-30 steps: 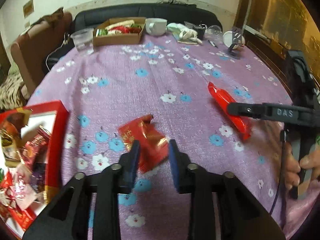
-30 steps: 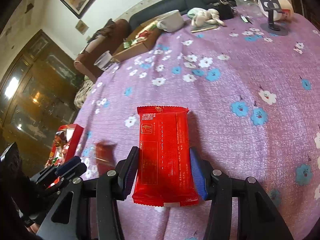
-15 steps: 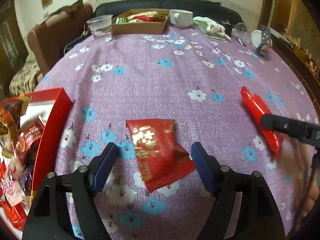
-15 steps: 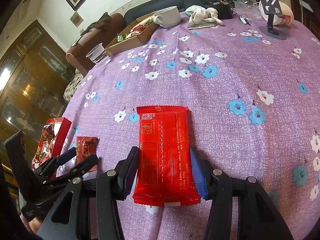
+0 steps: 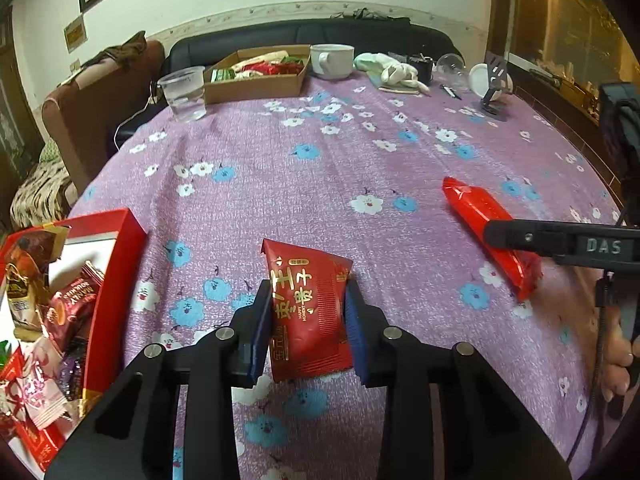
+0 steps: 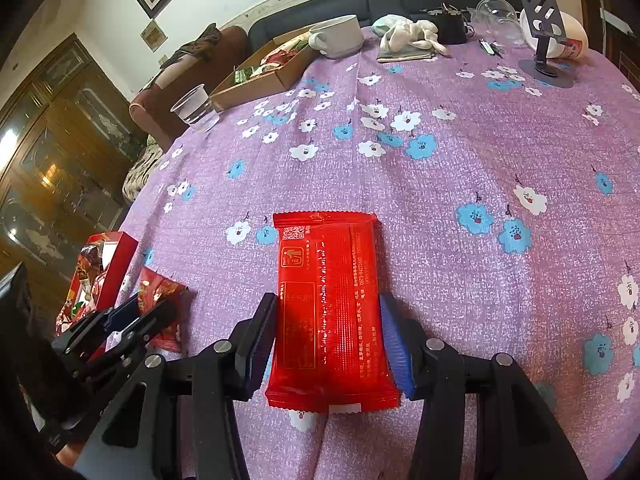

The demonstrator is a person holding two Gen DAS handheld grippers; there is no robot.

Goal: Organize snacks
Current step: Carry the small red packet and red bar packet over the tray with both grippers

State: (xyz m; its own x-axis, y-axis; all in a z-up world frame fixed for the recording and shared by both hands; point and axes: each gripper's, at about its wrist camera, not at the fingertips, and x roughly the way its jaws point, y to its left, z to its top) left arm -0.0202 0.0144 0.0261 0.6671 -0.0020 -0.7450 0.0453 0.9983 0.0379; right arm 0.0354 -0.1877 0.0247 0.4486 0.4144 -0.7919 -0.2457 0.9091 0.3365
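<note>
Lying flat on the purple flowered tablecloth (image 6: 460,184), the long red snack bar (image 6: 330,300) sits between the right gripper (image 6: 328,340) pads, which touch its sides; whether they squeeze I cannot tell. It looks light and slick, best taken across the middle. The left gripper (image 5: 306,320) has pinched the small red packet (image 5: 308,308), soft and crinkly, beside the red box (image 5: 116,264).
</note>
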